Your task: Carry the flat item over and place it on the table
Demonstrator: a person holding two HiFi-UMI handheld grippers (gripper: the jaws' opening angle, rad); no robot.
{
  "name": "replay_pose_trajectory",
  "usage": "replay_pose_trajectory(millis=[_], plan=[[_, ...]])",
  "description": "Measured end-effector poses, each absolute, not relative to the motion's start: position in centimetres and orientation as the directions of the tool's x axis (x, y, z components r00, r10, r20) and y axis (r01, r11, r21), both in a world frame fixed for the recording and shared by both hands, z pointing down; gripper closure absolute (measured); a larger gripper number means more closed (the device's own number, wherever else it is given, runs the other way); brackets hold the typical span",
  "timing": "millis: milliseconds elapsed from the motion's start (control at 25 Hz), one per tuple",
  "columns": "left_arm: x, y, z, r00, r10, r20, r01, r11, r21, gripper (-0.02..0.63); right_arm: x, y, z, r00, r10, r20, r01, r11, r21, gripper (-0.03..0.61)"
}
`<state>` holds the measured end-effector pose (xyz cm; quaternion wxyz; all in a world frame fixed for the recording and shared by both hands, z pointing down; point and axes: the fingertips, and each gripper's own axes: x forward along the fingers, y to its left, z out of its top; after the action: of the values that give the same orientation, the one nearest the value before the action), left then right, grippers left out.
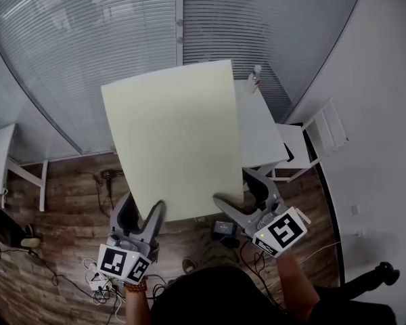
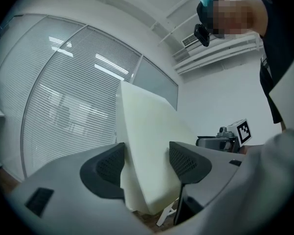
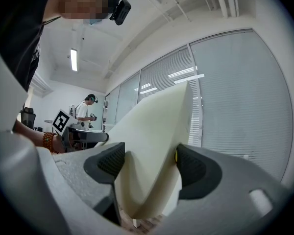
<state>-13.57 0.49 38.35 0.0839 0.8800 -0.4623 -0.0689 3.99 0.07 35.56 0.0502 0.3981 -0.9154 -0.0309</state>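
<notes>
Nearest to me, my left gripper [image 1: 141,212] is clamped on the near edge of the flat item, a pale yellowish foam sheet [image 1: 172,137], close to its near left corner. In the left gripper view the gripper [image 2: 147,163] has both dark pads pressed against the sheet [image 2: 147,131], one on each face. My right gripper [image 1: 238,191] grasps the same near edge by the near right corner. In the right gripper view the gripper [image 3: 149,163] pinches the sheet [image 3: 157,131], and the foam bows between the pads. A beaded bracelet [image 1: 135,286] shows on my left wrist, and my body cuts off the lower edge of the head view.

The sheet is held up in the air, tilting away from me, and it hides most of the white tabletop [image 1: 260,131] beneath. Only the tabletop's right edge and far right corner show. I cannot tell whether the sheet's far edge touches the tabletop. The wooden floor [image 1: 68,195] shows to the left, with cables that are hard to make out.

At the tabletop's far right corner stands a small clear bottle [image 1: 255,78], just beside the sheet's far corner. A white chair [image 1: 311,141] sits off the tabletop's right edge. Beyond it all run the slatted blinds [image 1: 88,32] behind glass. In the right gripper view a distant person [image 3: 83,111] stands small and unclear.
</notes>
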Motion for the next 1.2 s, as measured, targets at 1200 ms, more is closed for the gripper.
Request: replay_pose_trajectory(millis=[1200], plan=[[-7.7, -13.8, 40.1, 0.611, -0.792, 0.006, -0.775, -0.597, 0.208, 0.330, 9.8, -13.2, 37.1, -0.620, -0.780, 0.083, -0.772, 0.625, 0.112, 0.252]])
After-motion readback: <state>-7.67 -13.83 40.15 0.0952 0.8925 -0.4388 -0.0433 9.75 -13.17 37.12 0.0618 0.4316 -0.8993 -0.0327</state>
